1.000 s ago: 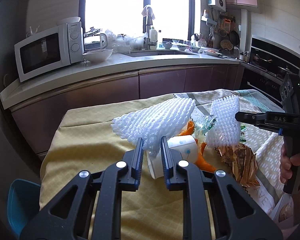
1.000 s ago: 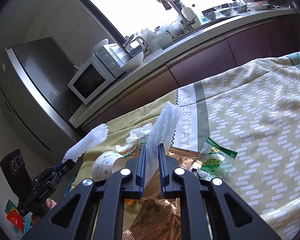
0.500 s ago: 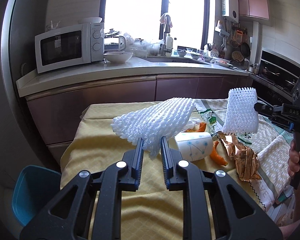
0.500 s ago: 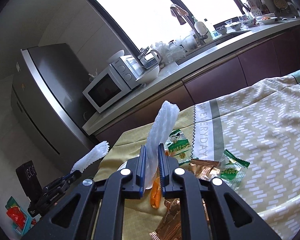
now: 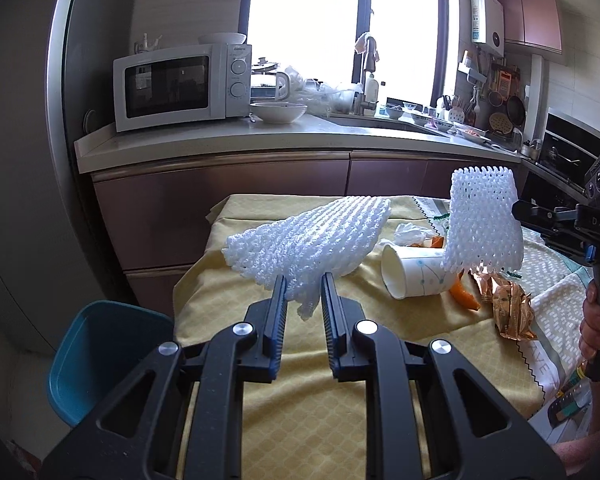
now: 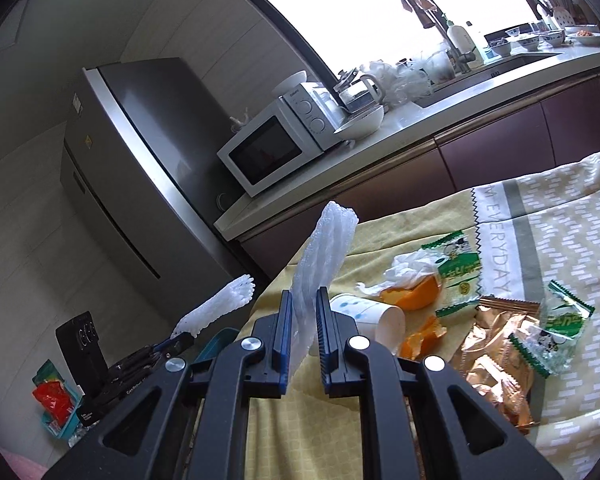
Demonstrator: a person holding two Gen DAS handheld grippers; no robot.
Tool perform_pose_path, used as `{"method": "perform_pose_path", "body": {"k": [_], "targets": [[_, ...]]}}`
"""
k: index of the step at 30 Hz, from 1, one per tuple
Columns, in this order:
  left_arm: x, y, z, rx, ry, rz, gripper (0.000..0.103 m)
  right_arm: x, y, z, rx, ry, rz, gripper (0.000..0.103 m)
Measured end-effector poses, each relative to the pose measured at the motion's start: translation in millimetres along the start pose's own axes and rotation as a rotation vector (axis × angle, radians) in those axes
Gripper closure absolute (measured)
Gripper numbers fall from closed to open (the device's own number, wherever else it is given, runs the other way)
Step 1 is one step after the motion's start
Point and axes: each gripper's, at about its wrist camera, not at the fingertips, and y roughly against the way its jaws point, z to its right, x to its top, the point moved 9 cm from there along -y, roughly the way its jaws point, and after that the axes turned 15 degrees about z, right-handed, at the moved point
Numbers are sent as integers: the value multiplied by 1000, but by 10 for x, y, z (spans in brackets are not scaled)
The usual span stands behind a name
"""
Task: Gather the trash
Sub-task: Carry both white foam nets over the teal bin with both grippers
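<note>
My left gripper (image 5: 303, 282) is shut on a white foam net sleeve (image 5: 312, 240), held above the yellow tablecloth (image 5: 300, 408). My right gripper (image 6: 303, 298) is shut on a second white foam net (image 6: 320, 256), which the left wrist view shows hanging at the right (image 5: 482, 226). On the table lie a tipped paper cup (image 5: 412, 276), orange peel (image 6: 418, 294), a crumpled tissue (image 6: 408, 270), green snack wrappers (image 6: 460, 266) and a gold foil wrapper (image 6: 500, 348). A teal bin (image 5: 100, 356) stands on the floor left of the table.
Behind the table runs a kitchen counter (image 5: 220, 144) with a microwave (image 5: 180, 84), a bowl (image 5: 278, 112) and a sink. A steel fridge (image 6: 140, 184) stands at the left. A person's hand (image 5: 596, 320) grips the right gripper's handle.
Both grippers have pulled back from the table and risen a little, each carrying its foam net. The teal bin has come further into the left wrist view.
</note>
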Motion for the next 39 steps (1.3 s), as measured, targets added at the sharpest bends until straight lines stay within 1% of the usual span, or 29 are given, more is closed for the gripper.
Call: {"method": "perform_pose_path", "body": {"k": [10, 18, 31, 39], "targets": [[-67, 265, -428, 80, 27, 2, 85, -335, -394, -468, 111, 3, -103, 92], [-118, 443, -780, 147, 47, 5, 85, -565, -677, -802, 182, 12, -178, 92], [-190, 727, -1343, 264, 59, -3, 85, -836, -1080, -1239, 279, 34, -280, 92], [-324, 797, -1635, 317, 84, -24, 85, -1034, -1298, -1520, 327, 55, -344, 92]]}}
